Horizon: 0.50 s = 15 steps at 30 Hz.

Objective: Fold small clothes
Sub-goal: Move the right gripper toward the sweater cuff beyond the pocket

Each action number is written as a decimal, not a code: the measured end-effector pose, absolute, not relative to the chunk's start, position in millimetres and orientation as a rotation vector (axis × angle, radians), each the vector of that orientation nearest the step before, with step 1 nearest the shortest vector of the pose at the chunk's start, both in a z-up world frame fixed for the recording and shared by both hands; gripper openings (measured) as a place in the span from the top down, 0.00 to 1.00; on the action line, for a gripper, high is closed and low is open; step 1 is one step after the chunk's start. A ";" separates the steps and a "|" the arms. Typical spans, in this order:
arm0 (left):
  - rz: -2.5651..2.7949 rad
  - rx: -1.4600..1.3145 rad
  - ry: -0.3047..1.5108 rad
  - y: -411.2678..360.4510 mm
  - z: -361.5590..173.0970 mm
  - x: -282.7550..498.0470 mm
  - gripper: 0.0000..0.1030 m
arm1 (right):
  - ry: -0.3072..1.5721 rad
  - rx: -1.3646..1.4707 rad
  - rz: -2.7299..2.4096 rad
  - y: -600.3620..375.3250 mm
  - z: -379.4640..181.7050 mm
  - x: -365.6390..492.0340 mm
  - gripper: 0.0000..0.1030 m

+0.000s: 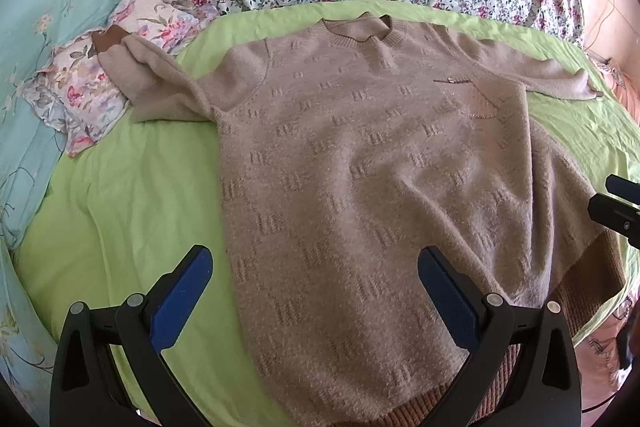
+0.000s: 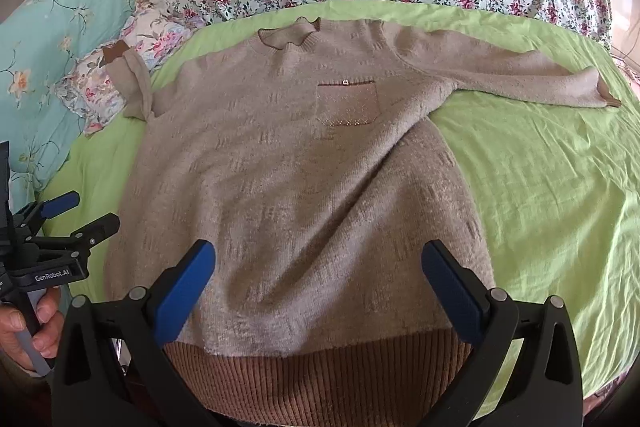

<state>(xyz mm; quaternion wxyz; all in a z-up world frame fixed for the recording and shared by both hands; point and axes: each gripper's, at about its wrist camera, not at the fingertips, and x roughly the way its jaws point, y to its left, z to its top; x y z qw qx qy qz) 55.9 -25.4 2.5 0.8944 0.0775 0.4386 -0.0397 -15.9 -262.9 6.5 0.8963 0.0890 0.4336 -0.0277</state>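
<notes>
Jaws of both the left gripper [image 1: 316, 301] and right gripper [image 2: 318, 297] are spread wide, holding nothing. Each hovers above the hem of a beige knit sweater [image 2: 280, 187] lying flat on the green bedsheet [image 2: 560, 187].

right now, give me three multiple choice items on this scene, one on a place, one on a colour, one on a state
1. Where does the sweater lie?
A. on the green sheet
B. on a wooden floor
C. on a hanger

2. What colour is the ribbed hem?
A. blue
B. brown
C. white

3. How do the jaws of the right gripper stand?
A. shut on a sleeve
B. shut on the hem
C. open, holding nothing

Answers:
1 A, the sheet shows on all sides of the knit.
2 B, the band at the near edge is brown, darker than the beige body.
3 C, the blue pads are wide apart with only flat knit between them.
</notes>
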 end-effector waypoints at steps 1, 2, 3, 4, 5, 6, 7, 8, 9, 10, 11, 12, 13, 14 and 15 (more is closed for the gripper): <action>-0.083 0.160 0.901 -26.2 3.6 57.6 0.00 | 0.891 0.179 -0.058 -263.6 7.6 -14.6 0.00; -0.085 0.161 0.900 -26.7 4.3 59.1 0.00 | 0.889 0.180 -0.060 -263.8 8.1 -13.5 0.00; -0.086 0.163 0.902 -27.3 4.0 59.9 0.00 | 0.888 0.181 -0.063 -265.9 8.5 -12.1 0.00; -0.085 0.165 0.895 -28.2 4.7 61.5 0.00 | 0.884 0.184 -0.066 -268.1 9.1 -10.7 0.00; -0.087 0.164 0.894 -28.8 5.1 63.4 0.00 | 0.886 0.193 -0.068 -271.9 9.1 -8.8 0.00; -0.092 0.158 0.895 -29.2 5.6 65.6 0.00 | 0.888 0.200 -0.069 -274.9 9.2 -7.3 0.00; -0.100 0.145 0.897 -29.2 6.2 68.3 0.00 | 0.883 0.209 -0.071 -279.4 9.8 -5.5 0.00; -0.107 0.133 0.902 -28.9 6.5 70.3 0.00 | 0.872 0.209 -0.076 -282.7 10.8 -4.6 0.00; -0.109 0.124 0.899 -29.0 7.1 73.5 0.00 | 0.876 0.220 -0.083 -288.2 10.6 -2.7 0.00; -0.104 0.125 0.897 -29.4 7.2 76.7 0.00 | 0.878 0.231 -0.088 -294.2 10.2 -0.9 0.00; -0.098 0.126 0.896 -29.8 6.9 80.9 0.00 | 0.869 0.241 -0.097 -301.5 10.8 0.6 0.00; -0.095 0.125 0.896 -30.0 6.5 84.9 0.00 | 0.862 0.264 -0.113 -313.6 10.8 2.5 0.00; -0.090 0.124 0.892 -29.8 6.4 88.5 0.00 | 0.844 0.272 -0.122 -322.4 12.7 4.1 0.00; -0.087 0.116 0.888 -29.1 6.6 92.1 0.00 | 0.829 0.298 -0.134 -337.1 13.8 4.0 0.00; -0.085 0.111 0.884 -28.6 7.0 96.0 0.00 | 0.820 0.321 -0.145 -349.2 14.6 3.7 0.00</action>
